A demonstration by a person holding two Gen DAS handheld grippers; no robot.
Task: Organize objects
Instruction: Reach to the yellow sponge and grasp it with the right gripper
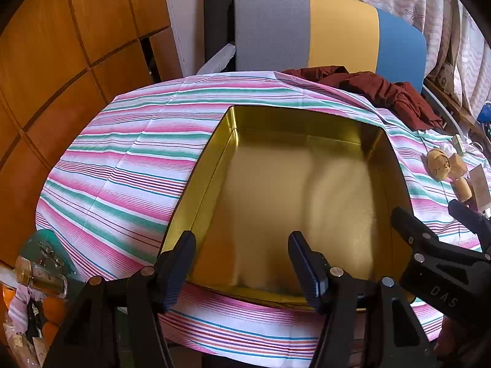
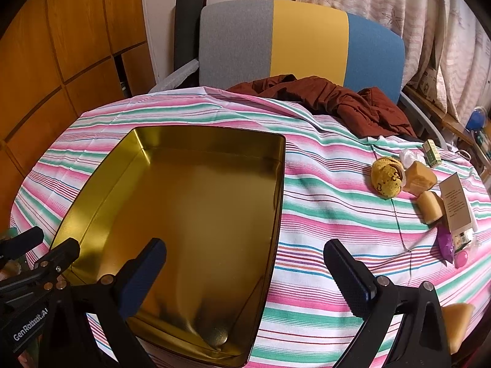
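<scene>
An empty gold tin box point(image 1: 307, 190) point(image 2: 184, 208) sits without a lid on the striped tablecloth point(image 2: 322, 214). My left gripper point(image 1: 242, 263) hovers over the tin's near edge, open, with one finger by the left corner and the other above the inside. Nothing is between its fingers. My right gripper point(image 2: 245, 260) stands wide open astride the tin's right wall, touching nothing. At the right lie a yellow knitted ball point(image 2: 387, 177), two beige blocks point(image 2: 420, 178), a white card pack point(image 2: 457, 208), a purple packet point(image 2: 445, 243) and a small green box point(image 2: 432, 152).
A dark red cloth point(image 2: 337, 101) is bunched at the table's far edge, before a grey, yellow and blue chair point(image 2: 276, 40). A beige wedge point(image 2: 457, 322) lies at the near right. A gold-lidded jar point(image 1: 41, 279) and oranges point(image 1: 53, 306) sit at the near left. Wooden panels stand to the left.
</scene>
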